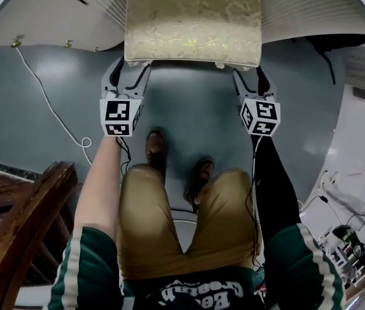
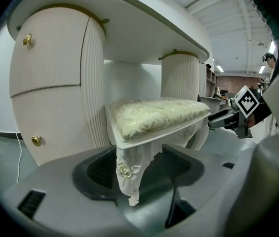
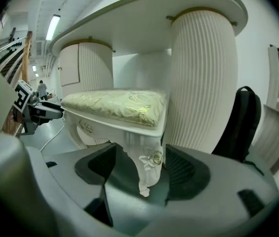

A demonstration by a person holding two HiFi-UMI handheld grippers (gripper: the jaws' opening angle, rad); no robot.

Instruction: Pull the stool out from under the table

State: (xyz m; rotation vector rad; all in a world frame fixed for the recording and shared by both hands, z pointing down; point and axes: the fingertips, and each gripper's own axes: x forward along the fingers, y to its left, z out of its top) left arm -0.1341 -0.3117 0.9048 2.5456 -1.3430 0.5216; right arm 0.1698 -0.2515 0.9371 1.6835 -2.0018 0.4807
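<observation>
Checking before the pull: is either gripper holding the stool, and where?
Nothing held: left gripper and right gripper stand open, each around a front leg of the stool.

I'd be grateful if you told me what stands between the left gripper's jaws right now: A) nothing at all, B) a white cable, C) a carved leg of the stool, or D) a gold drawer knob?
C: in the left gripper view a carved white leg of the stool stands between the jaws of the left gripper, which are apart and not pressing on it.
</observation>
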